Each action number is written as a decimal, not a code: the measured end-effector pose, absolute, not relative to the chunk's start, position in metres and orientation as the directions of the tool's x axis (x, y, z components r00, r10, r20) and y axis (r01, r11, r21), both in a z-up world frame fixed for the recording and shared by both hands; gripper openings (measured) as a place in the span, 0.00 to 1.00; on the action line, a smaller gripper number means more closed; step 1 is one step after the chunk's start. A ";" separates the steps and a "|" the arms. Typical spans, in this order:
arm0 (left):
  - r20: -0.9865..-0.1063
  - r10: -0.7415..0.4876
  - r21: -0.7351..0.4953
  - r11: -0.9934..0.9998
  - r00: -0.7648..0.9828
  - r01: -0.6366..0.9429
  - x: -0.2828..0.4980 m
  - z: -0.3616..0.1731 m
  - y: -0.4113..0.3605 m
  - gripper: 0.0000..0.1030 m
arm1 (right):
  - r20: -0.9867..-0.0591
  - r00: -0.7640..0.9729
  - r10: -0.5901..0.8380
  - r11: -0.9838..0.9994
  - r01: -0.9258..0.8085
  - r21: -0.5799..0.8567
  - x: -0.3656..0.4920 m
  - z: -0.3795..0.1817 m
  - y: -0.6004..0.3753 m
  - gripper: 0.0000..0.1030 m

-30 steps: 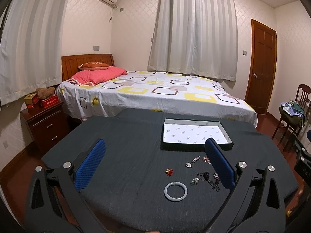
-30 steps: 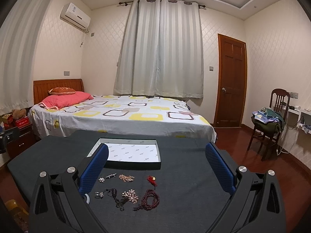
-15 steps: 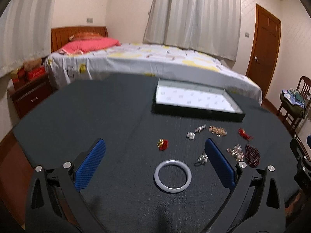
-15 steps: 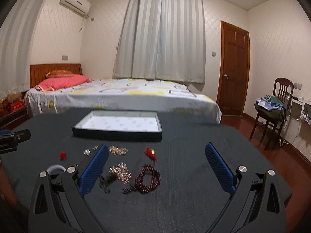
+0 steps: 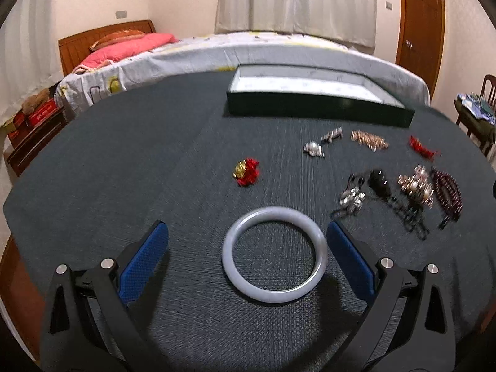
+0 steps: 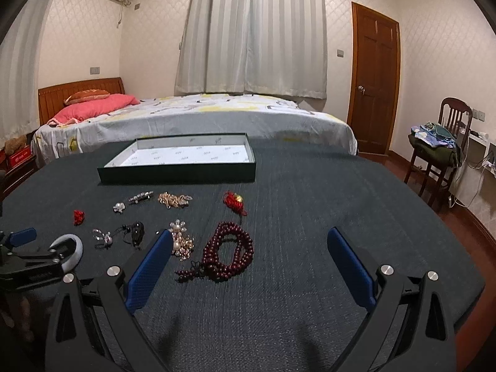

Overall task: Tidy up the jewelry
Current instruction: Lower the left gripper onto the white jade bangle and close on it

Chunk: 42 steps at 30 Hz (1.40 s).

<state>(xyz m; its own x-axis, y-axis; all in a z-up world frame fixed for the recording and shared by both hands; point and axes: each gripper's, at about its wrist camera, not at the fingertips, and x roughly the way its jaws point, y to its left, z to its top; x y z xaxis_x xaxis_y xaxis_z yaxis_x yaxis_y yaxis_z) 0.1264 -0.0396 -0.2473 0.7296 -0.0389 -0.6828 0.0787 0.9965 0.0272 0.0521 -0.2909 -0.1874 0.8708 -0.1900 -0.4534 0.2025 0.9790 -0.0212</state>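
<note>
Bangle (image 5: 274, 254), pale grey, smooth, unbroken ring

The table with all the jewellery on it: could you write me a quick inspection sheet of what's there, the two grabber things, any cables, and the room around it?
Surface: dark cloth-covered table.
Job's things: open tray with white lining, nothing in it; pale bangle; dark red bead bracelet; pearl cluster; red knot charm; small red ornament; gold chain.
Clutter: nothing seen.
Grippers: left gripper open, bangle between its fingers, untouched; right gripper open, above the bracelet.
Cables: white leads by the right wall.
Surroundings: bed, curtains, door, chair with clothes.
</note>
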 end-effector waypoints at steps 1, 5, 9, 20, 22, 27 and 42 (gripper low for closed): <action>-0.687 -0.048 0.017 0.996 0.725 0.083 0.127 -0.249 -0.040 0.97 | -0.458 0.869 -0.186 0.980 0.201 -0.017 0.053 -0.189 -0.292 0.94; -0.700 -0.049 0.005 0.997 0.712 0.074 0.131 -0.257 -0.038 0.97 | -0.461 0.869 -0.180 0.980 0.198 -0.009 0.054 -0.191 -0.292 0.94; -0.696 -0.049 0.005 0.997 0.717 0.072 0.131 -0.259 -0.039 0.97 | -0.473 0.864 -0.174 0.981 0.193 -0.008 0.056 -0.195 -0.292 0.94; -0.687 -0.115 0.007 0.986 0.717 0.164 0.127 -0.253 -0.047 0.68 | -0.507 0.847 -0.157 0.984 0.178 -0.008 0.065 -0.198 -0.290 0.94; -0.687 -0.117 0.002 0.986 0.717 0.164 0.126 -0.253 -0.048 0.68 | -0.518 0.844 -0.140 0.986 0.167 0.005 0.067 -0.199 -0.291 0.94; -0.690 -0.101 0.004 0.990 0.717 0.144 0.128 -0.252 -0.049 0.67 | -0.531 0.836 -0.139 0.987 0.162 -0.004 0.078 -0.201 -0.288 0.94; -0.633 -0.043 0.042 0.995 0.773 0.090 0.143 -0.224 -0.030 0.67 | -0.637 0.754 -0.161 0.985 0.167 -0.052 0.125 -0.210 -0.285 0.94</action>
